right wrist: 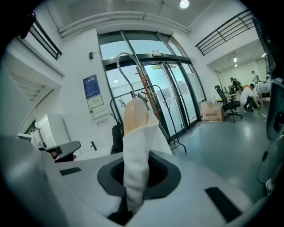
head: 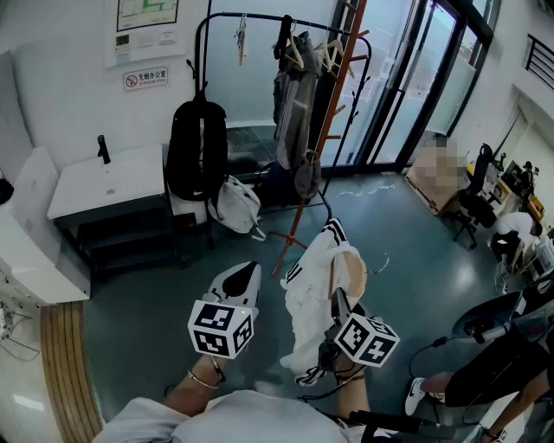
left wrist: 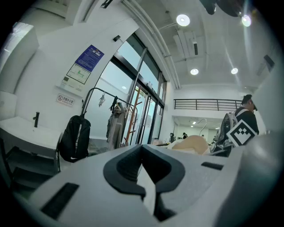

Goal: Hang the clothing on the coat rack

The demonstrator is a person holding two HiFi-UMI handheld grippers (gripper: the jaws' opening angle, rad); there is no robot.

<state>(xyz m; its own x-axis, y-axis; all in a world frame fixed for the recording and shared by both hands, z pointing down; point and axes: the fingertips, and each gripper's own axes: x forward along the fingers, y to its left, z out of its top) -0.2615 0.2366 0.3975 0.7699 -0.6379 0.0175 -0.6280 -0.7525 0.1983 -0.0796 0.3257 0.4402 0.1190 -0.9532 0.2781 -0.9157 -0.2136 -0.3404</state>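
- Head view: the right tongs (head: 338,304) clamp a white garment (head: 313,290) on a hanger (head: 351,270), in front of the coat rack (head: 332,112) and apart from it.
- The left tongs (head: 249,273) are closed and empty, beside the garment.
- Grey floor (head: 147,303) stretches left to a white surface (head: 104,182).
- The wall sign (head: 145,79) has writing too small to read.
- A backpack (head: 197,147) hangs from a rail (head: 251,16), with a white bag (head: 235,206) beneath; their contents are hidden.

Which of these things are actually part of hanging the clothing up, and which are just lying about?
Part of the job: white garment, wooden hanger inside it, right gripper clamping the garment, coat rack.
Just lying about: black backpack, white bag, grey jacket, office chair.
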